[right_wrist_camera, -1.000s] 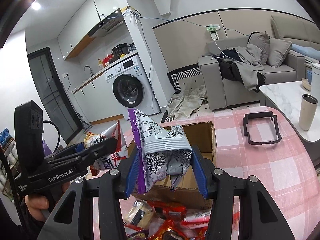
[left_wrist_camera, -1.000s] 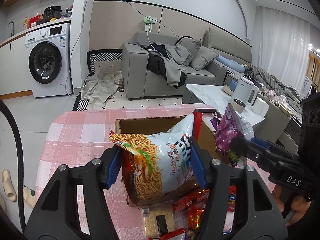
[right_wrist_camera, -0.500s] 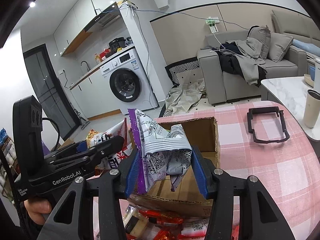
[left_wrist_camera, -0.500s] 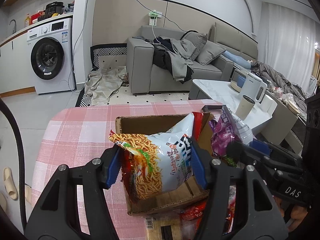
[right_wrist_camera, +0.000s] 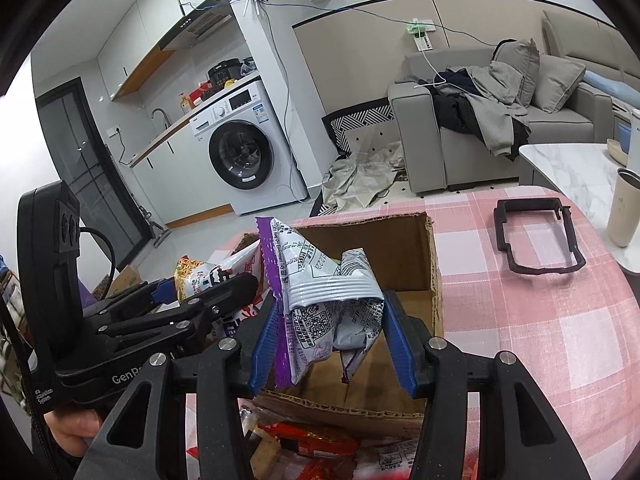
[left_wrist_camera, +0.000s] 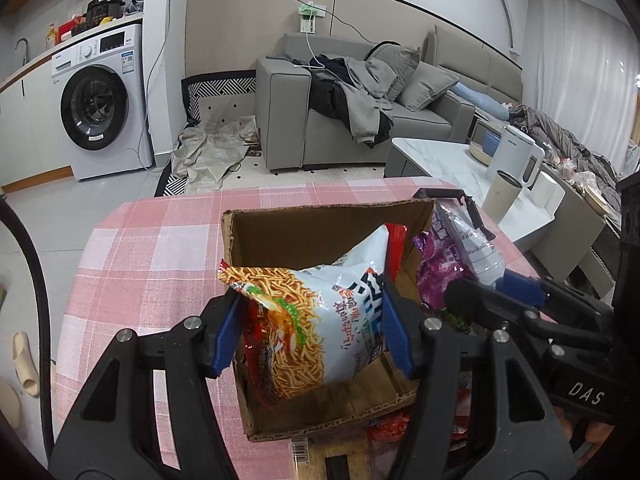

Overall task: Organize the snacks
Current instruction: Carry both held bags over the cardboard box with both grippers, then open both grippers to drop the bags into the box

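Washing machine [left_wrist_camera: 98, 106]: far beyond the fingers, to their left.
Sofa [left_wrist_camera: 352, 120]: far ahead, clothes heaped on it.
Black frame [right_wrist_camera: 536, 242]: right of the fingers, on the pink checked tablecloth [right_wrist_camera: 560, 320].
Tumbler [right_wrist_camera: 624, 208]: far right.

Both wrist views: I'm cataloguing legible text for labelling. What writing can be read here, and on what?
"DAS": on the right gripper body, left wrist view.
"GenR", cut off: on the left gripper body, right wrist view.
Noodle snack bag: print too distorted to read.
Purple snack bag: small print and QR code, unreadable.
Washing machine labels: too small.
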### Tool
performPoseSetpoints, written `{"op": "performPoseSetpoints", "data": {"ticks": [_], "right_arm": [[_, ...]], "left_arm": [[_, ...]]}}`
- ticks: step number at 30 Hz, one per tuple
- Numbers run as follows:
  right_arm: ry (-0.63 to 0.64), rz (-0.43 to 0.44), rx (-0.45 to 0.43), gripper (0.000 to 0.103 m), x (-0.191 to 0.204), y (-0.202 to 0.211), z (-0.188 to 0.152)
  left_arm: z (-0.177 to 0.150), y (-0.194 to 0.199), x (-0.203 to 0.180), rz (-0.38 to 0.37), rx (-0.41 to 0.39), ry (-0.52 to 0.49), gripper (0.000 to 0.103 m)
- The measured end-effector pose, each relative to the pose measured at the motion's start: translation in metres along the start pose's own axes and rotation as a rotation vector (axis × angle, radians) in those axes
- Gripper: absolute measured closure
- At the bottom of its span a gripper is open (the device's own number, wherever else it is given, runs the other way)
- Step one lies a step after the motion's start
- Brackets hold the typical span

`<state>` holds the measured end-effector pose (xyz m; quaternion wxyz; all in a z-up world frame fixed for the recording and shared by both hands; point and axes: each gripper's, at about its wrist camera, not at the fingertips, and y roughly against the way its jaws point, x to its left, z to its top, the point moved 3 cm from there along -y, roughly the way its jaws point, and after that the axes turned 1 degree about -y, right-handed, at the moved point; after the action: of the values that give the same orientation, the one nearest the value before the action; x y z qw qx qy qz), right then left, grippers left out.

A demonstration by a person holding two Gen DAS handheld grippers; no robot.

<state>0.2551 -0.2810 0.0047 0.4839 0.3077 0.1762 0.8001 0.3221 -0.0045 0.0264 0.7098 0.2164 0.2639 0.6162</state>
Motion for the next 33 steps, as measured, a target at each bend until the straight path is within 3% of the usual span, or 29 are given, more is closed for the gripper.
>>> {"op": "performPoseSetpoints", "data": {"ticks": [8,10,13,14,16,19,33], "right_arm": [[0.004,0.009,-0.012,0.045,-0.003,0.000,-0.001],[0.006,0.012,-0.014,0.042,-0.005,0.003,-0.001],[0.012,0.019,-0.031,0.025,-0.008,0.011,0.000],[0.010,0.017,-0.047,0.014,-0.010,0.017,0.001],[0.010,0.013,-0.069,0.005,-0.014,0.027,0.002],[0.013,0.008,-0.083,0.001,-0.019,0.042,0.005],[0.067,0.009,0.003,0.000,-0.014,0.081,-0.034]], "left_arm": [[-0.006,-0.002,0.001,-0.006,0.027,-0.012,0.042],[-0.007,0.002,0.000,-0.004,0.033,-0.014,0.035],[-0.007,0.015,-0.002,-0.012,0.007,-0.016,0.019],[-0.008,0.021,-0.002,-0.010,-0.008,-0.019,0.019],[-0.009,0.031,-0.003,-0.004,-0.009,-0.023,0.013],[-0.013,0.046,-0.002,0.011,-0.028,-0.012,0.001],[-0.067,0.112,-0.017,0.093,-0.051,-0.007,0.001]]}}
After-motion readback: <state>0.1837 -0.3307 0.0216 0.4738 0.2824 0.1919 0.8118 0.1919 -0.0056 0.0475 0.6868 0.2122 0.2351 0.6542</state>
